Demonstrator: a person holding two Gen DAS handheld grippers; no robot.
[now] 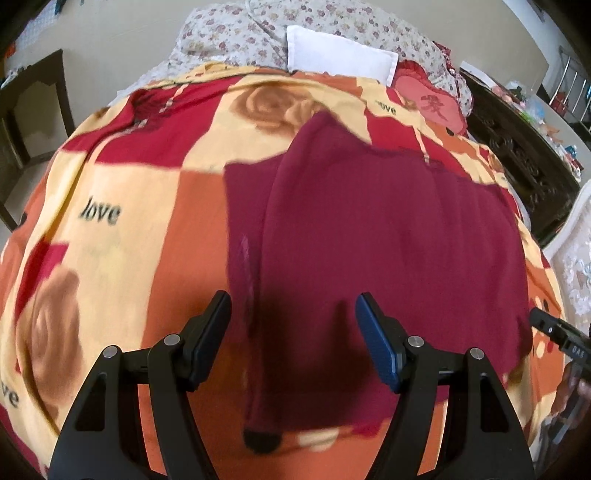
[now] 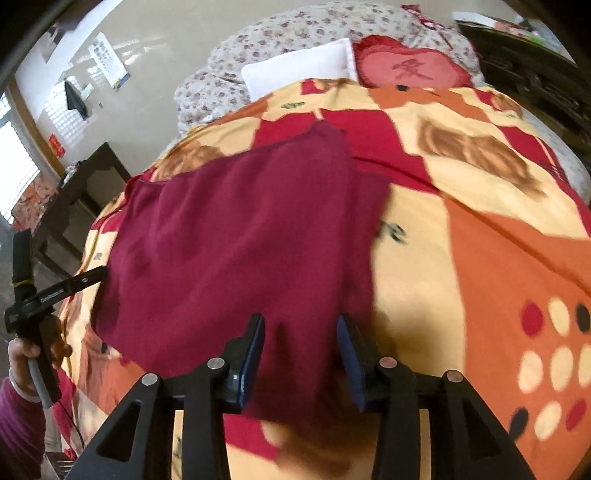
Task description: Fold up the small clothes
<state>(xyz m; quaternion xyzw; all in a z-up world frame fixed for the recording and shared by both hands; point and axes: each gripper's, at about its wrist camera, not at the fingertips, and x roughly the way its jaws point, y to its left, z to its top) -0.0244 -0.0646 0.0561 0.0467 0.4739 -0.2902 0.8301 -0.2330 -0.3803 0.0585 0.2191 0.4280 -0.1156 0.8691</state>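
Note:
A dark maroon garment [image 1: 369,229] lies spread flat on a patterned bedspread, with a lengthwise fold ridge down its left part. My left gripper [image 1: 293,310] is open and hovers over the garment's near left part, holding nothing. In the right wrist view the same garment [image 2: 240,236] lies spread on the bed. My right gripper [image 2: 300,334] is open, its jaws straddling the garment's near right edge without gripping it. The left gripper also shows at the left edge of the right wrist view [image 2: 88,277], and the right gripper at the right edge of the left wrist view [image 1: 535,317].
The bedspread [image 1: 129,236] is orange, red and cream with roses and "love" print. A white pillow [image 1: 340,51], a red heart cushion [image 1: 432,103] and a floral quilt [image 1: 236,33] lie at the head. Dark wooden furniture [image 1: 517,155] stands at right, a dark chair [image 2: 81,199] at left.

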